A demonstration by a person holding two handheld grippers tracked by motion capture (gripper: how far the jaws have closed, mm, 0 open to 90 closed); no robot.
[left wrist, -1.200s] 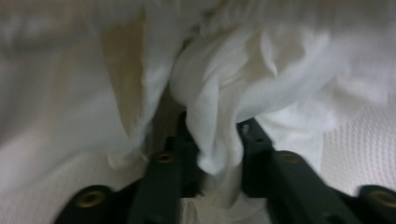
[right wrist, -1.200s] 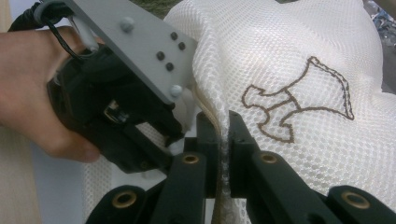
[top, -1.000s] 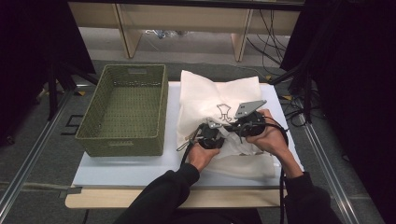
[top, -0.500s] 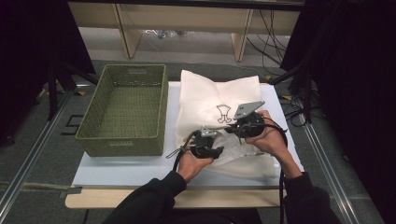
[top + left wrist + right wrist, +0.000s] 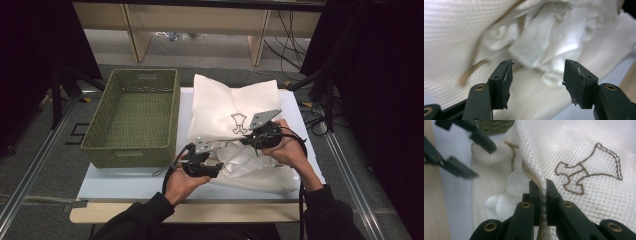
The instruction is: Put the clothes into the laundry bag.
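Observation:
A white mesh laundry bag [image 5: 235,107] with a brown embroidered emblem [image 5: 589,171] lies on the white table [image 5: 125,175]. My right gripper [image 5: 543,192] is shut on the bag's upper edge beside its tan drawstring [image 5: 530,173], lifting the mouth open. White crumpled cloth [image 5: 549,42] spills from the bag's mouth [image 5: 240,155]. My left gripper [image 5: 537,75] stands open just short of that cloth, nothing between its jaws. In the high view the left gripper [image 5: 217,167] sits at the bag's front left corner and the right gripper [image 5: 250,137] over the bag's middle.
An empty green woven basket [image 5: 135,117] stands left of the bag on the table. The table's wooden front edge [image 5: 200,212] runs near the person's sleeves. Cables and black stands lie on the floor to the right.
My left gripper has pulled back toward the table's front left, away from the bag's mouth, and its jaws are open. The right gripper keeps its hold on the bag's edge.

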